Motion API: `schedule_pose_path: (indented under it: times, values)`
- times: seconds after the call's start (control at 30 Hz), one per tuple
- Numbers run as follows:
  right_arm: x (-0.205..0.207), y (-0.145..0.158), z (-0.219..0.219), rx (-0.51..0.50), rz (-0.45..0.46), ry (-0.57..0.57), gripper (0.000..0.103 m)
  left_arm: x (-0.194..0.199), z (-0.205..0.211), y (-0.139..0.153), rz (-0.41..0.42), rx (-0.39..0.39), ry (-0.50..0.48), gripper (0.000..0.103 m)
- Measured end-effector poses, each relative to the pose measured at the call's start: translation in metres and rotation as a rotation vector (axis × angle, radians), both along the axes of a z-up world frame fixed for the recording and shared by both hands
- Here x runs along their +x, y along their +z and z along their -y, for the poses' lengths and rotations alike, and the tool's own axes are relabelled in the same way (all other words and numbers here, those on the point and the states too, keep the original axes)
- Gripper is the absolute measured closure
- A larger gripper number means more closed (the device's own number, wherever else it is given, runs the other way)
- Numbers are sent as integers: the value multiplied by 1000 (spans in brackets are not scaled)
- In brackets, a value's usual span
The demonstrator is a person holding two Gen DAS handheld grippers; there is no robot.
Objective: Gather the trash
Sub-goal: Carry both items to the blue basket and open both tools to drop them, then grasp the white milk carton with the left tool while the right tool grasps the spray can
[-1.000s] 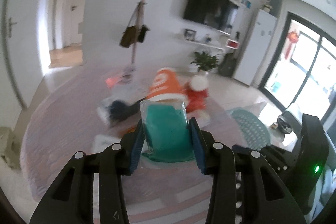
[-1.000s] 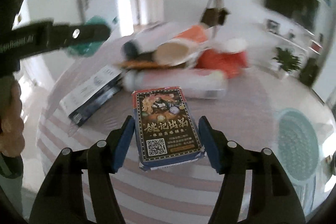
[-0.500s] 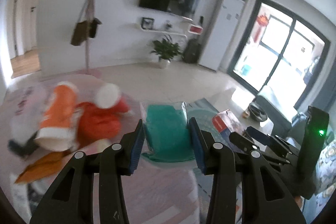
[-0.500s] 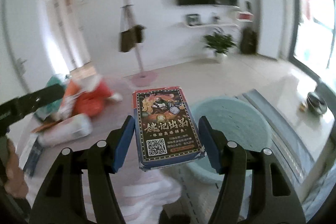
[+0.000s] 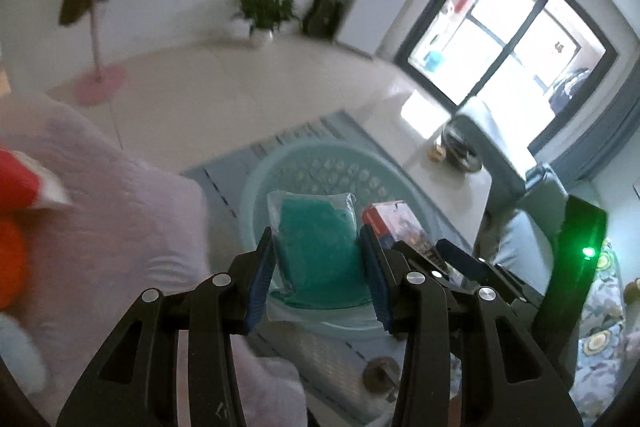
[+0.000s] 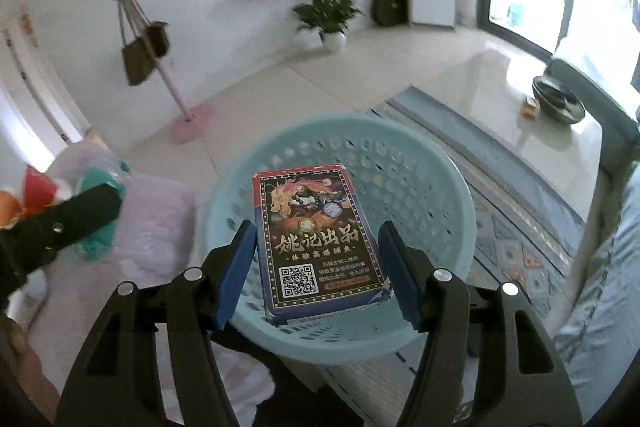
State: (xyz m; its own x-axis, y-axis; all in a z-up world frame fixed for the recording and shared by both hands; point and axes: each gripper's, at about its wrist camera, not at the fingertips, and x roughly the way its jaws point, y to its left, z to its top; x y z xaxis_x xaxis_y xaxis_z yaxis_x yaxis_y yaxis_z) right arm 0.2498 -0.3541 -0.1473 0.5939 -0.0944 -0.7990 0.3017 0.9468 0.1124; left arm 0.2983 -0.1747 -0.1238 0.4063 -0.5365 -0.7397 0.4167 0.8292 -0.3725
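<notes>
Card box (image 6: 316,243) printed 姚记出品, over basket (image 6: 432,187).

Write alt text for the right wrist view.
The right gripper holds a dark printed card box with a dragon picture and QR code above a pale blue perforated plastic basket on a patterned rug. At left, the left gripper carries a teal packet over a pink cloth.
</notes>
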Motion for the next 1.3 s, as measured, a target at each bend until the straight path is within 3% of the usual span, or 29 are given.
schedule_pose_path:
  times: [0.07,0.2,0.4,0.7,0.93,1.1,1.3]
  values:
    - [1,-5,6,2,-13,-27,42,7,3,-10,-28,4,-12,61]
    - [1,-9,13,2,-25,-49,41,9,1,-15,-26,24,15,36]
    - [-6,-1,11,6,-7,-38,41,-7,-5,2,26,24,13,32]
    - [-30,41,-35,-32,81,68,41,-51,-42,40,122,-31,46,32]
    - [-46,76,-88,-59,196,230,41,-98,-110,76,187,-89,166,31]
    - [-52,89,-138,-51,256,379,41,-136,-164,96,251,-48,284,26]
    - [-43,91,-200,-10,268,549,42,-179,-236,106,302,60,472,22]
